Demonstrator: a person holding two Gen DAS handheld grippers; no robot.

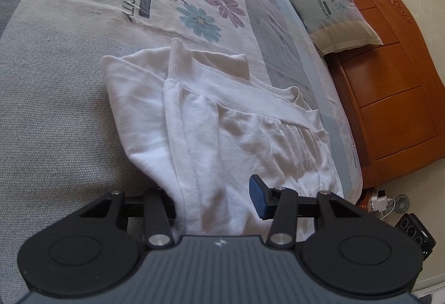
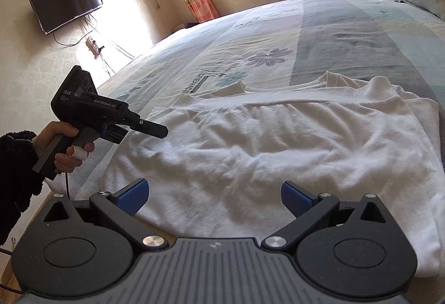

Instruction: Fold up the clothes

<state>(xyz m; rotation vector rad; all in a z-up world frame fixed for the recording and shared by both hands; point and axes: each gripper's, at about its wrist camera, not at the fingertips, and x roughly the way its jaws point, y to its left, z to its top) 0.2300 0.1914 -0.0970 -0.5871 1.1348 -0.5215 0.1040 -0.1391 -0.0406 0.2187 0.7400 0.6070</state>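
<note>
White sweatshirt at the bed's near edge: soft, limp, best pinched at the hem; left gripper clamps a fold of it, right gripper spread, empty.

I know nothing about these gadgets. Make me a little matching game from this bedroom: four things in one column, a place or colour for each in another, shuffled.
Things:
1. white sweatshirt
2. pillow
3. television
4. headboard

Places or colours:
A. mounted on the wall
B. orange-brown wood
C. spread on the bed, in front of both grippers
D. at the head of the bed, printed DREAMCITY

Pairs: 1-C, 2-D, 3-A, 4-B
</note>
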